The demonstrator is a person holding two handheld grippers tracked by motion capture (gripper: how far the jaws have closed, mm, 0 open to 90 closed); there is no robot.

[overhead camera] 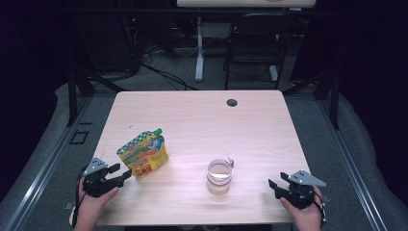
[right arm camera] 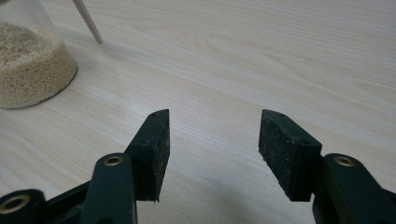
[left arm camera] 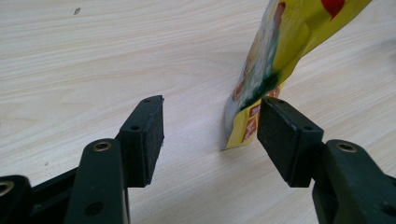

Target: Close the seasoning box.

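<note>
In the high view the left tool (overhead camera: 122,172) sits at the lower left of the frame, held in the person's left hand (overhead camera: 91,199), which comes up from the bottom edge, its jaws spread apart and pointing right. The right tool (overhead camera: 272,185) sits at the lower right, gripped by the right hand (overhead camera: 304,211), jaws likewise parted and pointing left.

A yellow pouch (overhead camera: 143,154) with a green-and-white checked top, a green cap, and red and orange print stands on a pale, wood-grain table (overhead camera: 202,120). A clear glass jar (overhead camera: 219,176) holds beige, grainy contents. Both grippers, left (overhead camera: 126,173) and right (overhead camera: 271,185), are black with grey plates.
</note>
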